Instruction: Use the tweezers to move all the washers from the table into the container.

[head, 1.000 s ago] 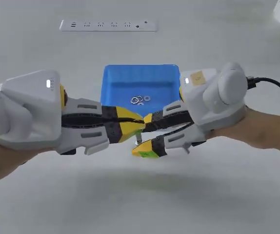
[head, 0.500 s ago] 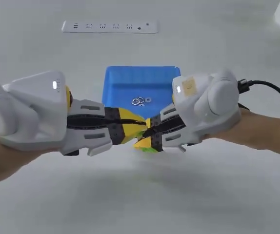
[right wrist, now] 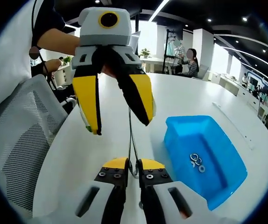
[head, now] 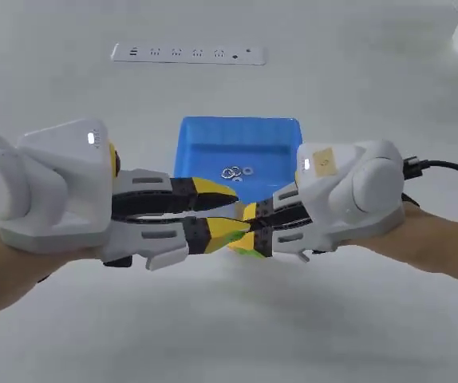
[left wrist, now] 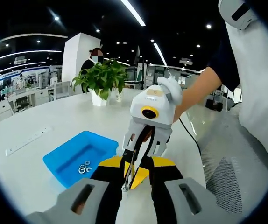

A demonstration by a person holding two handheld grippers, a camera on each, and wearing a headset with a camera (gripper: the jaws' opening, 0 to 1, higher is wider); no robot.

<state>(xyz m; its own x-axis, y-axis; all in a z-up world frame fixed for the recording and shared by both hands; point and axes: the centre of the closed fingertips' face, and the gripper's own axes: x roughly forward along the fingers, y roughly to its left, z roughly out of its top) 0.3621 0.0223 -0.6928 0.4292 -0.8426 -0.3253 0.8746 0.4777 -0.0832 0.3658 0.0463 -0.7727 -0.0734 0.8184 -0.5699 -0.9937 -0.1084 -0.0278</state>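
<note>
Head view: looks down on the left gripper (head: 233, 209) and the right gripper (head: 249, 231), set nose to nose above the white table (head: 229, 327), just in front of the blue container (head: 213, 140). Finds a small cluster of washers (head: 236, 172) already lying in the container, near its middle. Shows the left jaws spread; cannot tell the right jaws' state among the crowded yellow tips.

Left gripper view: faces the right gripper (left wrist: 135, 156) head-on, with jaws pinched on the thin tweezers (left wrist: 129, 175). Frames the tweezers between the left gripper's (left wrist: 136, 170) own parted jaws. Places the container (left wrist: 66, 158) and its washers (left wrist: 83, 168) apart from both grippers.

Right gripper view: confirms the right gripper (right wrist: 133, 165) clamped on the tweezers (right wrist: 130, 135), with the left gripper's (right wrist: 120, 126) jaws wide apart around the far end. Keeps the container (right wrist: 185, 140) and washers (right wrist: 197, 161) alongside.

Judging progress: counts some washers as delivered. Sees bare table round the container, but cannot tell about the stretch hidden beneath the grippers; possibly more to fetch, possibly near the end.
</note>
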